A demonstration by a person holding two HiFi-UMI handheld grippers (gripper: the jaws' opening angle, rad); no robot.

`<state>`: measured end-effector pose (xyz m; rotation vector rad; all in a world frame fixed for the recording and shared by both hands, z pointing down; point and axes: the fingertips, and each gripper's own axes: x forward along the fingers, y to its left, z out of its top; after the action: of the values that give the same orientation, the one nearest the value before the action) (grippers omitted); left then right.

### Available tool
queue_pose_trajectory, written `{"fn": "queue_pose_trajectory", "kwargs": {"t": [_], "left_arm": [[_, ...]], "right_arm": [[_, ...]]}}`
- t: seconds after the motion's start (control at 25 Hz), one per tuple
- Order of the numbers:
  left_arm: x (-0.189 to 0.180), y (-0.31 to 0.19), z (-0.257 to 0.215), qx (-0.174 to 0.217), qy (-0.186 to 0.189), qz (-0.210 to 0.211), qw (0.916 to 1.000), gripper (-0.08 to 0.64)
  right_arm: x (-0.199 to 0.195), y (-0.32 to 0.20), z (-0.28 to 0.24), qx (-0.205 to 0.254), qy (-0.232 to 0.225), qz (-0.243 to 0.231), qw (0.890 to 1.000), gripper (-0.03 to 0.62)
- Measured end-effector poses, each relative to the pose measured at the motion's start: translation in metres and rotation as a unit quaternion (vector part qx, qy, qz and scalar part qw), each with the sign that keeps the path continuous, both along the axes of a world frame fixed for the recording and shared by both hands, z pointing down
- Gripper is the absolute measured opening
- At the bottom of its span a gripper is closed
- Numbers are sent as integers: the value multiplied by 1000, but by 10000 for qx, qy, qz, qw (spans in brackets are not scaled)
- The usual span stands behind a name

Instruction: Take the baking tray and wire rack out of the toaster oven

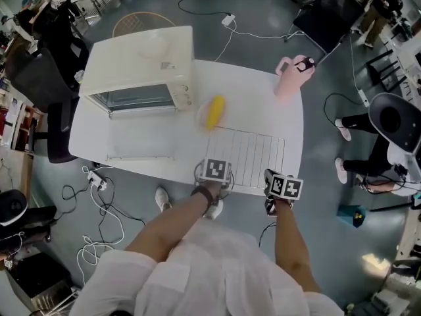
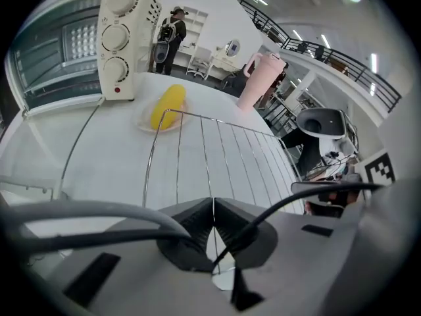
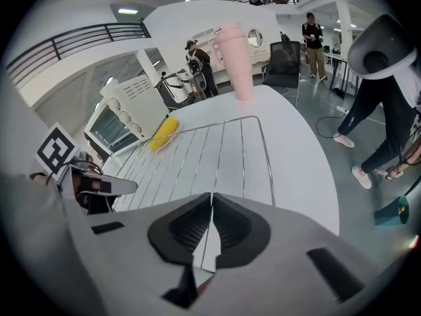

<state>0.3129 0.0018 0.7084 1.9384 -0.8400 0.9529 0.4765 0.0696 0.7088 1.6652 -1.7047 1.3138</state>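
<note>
The wire rack (image 1: 248,155) lies out over the white table (image 1: 164,166), to the right of the cream toaster oven (image 1: 141,68). My left gripper (image 1: 216,177) is shut on a wire at the rack's near left edge (image 2: 197,143), the jaws pressed together on it (image 2: 212,206). On the near right edge, my right gripper (image 1: 281,191) is shut on a rack wire (image 3: 223,150) in the same way (image 3: 212,201). The oven's glass door (image 1: 140,140) hangs open toward me. The baking tray cannot be made out inside the oven.
A yellow corn cob (image 1: 214,111) on a small plate sits just beyond the rack's far left corner. At the table's far right stands a pink tumbler (image 1: 292,76). Cables, chairs and people surround the table. A power strip (image 1: 97,180) lies on the floor at the left.
</note>
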Motion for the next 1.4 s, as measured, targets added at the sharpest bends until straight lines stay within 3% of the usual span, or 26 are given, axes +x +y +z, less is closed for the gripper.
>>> {"fn": "queue_pose_trajectory", "kwargs": {"t": [0.08,0.16,0.24,0.4,1.0,1.4], "left_arm": [[3,3,10,-15,-99,6,9999,12],[15,24,19,-520,93,36,9986,12],[23,31,25,-740,174,75,9971,12],[11,20,37,-502,-185,58,9986,12],[23,32,53,-956,65,133,9953,12],[24,33,56,-854,-36,360,9957,14]], "right_arm": [[4,4,10,-81,1,-6,10000,14],[8,8,18,-147,21,-15,9999,14],[13,8,23,-165,31,4,9999,15],[17,13,30,-231,-1,30,9997,14],[17,10,43,-436,16,47,9990,14],[15,16,51,-727,109,117,9972,17]]}}
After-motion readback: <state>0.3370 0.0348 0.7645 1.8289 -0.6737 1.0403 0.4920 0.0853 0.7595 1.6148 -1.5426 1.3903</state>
